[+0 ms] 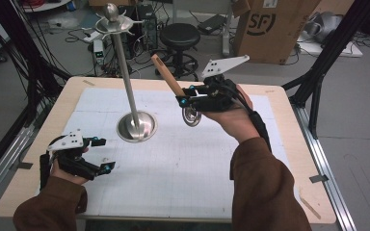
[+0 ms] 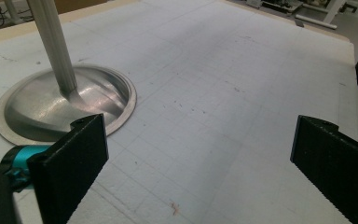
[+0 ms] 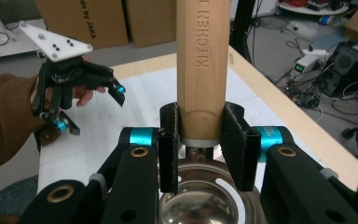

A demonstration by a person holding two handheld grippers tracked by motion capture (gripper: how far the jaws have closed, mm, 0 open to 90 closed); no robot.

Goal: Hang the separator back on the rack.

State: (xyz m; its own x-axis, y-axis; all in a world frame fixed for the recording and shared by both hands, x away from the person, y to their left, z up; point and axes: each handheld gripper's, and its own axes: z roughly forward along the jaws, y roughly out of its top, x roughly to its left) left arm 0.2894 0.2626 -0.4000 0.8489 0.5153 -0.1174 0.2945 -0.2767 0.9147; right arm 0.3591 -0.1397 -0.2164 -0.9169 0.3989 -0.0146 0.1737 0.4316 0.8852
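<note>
- The right gripper was seen lifted above the table, its jaws clamped on the wooden handle of a ladle.
- In the right gripper view the jaws pressed both sides of the handle just above the metal collar, with the ladle bowl lying below, close to the camera. A grip this near the bowl was judged to keep the heavy end from swinging.
- In the high view the handle was tilted up and away toward the utensil stand, the bowl hanging beneath the gripper. The free end of the handle was thus left clear, probably so that it could be offered to the hooks at the top of the stand.
- The stand was placed upright on the white mat, its round base flat and its pole rising to a ring of hooks; the ladle was near the pole but apart from it.
- The left gripper was held low over the mat, jaws wide apart with nothing between them. Its own view showed the stand base just ahead, so a steadying role was judged likely.
</note>
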